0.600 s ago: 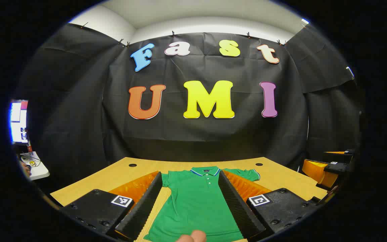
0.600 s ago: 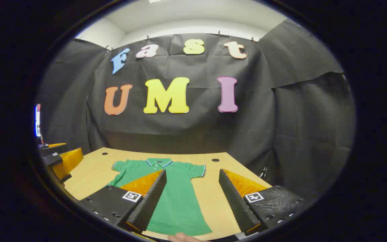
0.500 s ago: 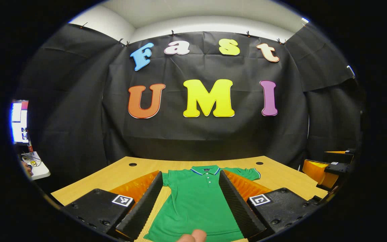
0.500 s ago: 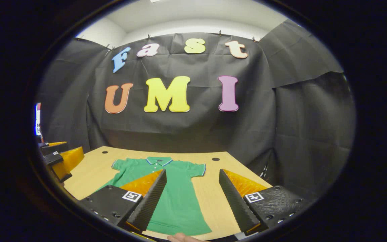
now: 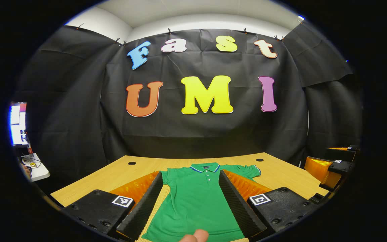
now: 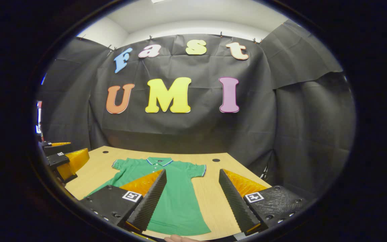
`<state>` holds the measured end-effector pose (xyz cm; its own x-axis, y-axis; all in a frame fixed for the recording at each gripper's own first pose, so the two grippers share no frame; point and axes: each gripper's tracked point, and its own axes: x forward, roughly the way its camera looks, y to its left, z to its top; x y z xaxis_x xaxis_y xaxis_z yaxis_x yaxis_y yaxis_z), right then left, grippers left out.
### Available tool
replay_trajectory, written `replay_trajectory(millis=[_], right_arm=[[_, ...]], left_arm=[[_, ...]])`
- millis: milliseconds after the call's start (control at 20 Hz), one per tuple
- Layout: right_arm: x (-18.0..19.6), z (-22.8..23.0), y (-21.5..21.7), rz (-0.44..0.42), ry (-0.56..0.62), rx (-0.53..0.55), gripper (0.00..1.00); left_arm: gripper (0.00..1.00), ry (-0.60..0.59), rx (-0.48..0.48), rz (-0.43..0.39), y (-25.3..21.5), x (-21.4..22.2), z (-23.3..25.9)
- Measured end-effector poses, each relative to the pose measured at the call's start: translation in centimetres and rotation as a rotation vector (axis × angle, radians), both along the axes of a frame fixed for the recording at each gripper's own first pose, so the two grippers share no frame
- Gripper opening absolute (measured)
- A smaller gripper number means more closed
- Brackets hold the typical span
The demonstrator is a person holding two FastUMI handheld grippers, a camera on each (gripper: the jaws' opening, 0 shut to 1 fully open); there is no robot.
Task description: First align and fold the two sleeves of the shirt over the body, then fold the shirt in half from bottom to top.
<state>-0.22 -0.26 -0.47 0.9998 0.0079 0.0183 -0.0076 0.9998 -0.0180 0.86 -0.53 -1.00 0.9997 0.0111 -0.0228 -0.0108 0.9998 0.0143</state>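
A green polo shirt (image 5: pixel 197 201) lies flat on the wooden table (image 5: pixel 119 174), collar at the far end and both short sleeves spread out. My left gripper (image 5: pixel 190 174) hovers open over the near part of the shirt, its fingers standing either side of the body. In the right gripper view the shirt (image 6: pixel 180 191) lies left of centre, and my right gripper (image 6: pixel 192 172) is open above its right edge and the bare table (image 6: pixel 213 201). The right sleeve (image 6: pixel 197 169) lies just beyond the gripper's tips. Nothing is held.
The right gripper (image 5: pixel 331 166) shows at the right edge of the left gripper view, and the left gripper (image 6: pixel 66 161) at the left edge of the right gripper view. A person's fingertip (image 5: pixel 195 235) shows at the bottom. A lit monitor (image 5: pixel 18 122) stands off the table's left.
Both views have shifted slightly, with the left one tipped a little downward. The shirt has not moved and both grippers stay open.
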Motion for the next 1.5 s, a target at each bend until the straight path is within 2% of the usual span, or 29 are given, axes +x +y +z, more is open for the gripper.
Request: replay_trajectory(millis=[650,900,1050,1200,1350,1500], right_arm=[[1.0,-1.2,-1.2,-0.019,0.021,0.007,0.96],[3.7,0.2,-1.2,0.008,0.029,0.006,0.95],[7.1,2.0,-1.2,0.009,0.018,-0.017,0.96],[12.4,2.6,-2.0,-0.016,0.025,-0.035,0.95],[19.3,1.1,-2.4,-0.021,0.091,-0.043,0.94],[26.3,-2.2,-3.3,-0.041,0.186,-0.033,0.95]], left_arm=[[1.00,0.026,-0.002,0.041,0.1,0.6,-1.2],[1.00,0.020,0.007,0.043,0.0,0.7,-1.4],[1.00,0.020,0.015,0.051,0.2,1.0,-1.6],[1.00,0.027,0.008,0.057,0.7,2.0,-2.3],[1.00,0.041,0.014,0.070,1.4,3.5,-3.2],[1.00,0.046,0.011,0.069,1.7,4.3,-4.2]])
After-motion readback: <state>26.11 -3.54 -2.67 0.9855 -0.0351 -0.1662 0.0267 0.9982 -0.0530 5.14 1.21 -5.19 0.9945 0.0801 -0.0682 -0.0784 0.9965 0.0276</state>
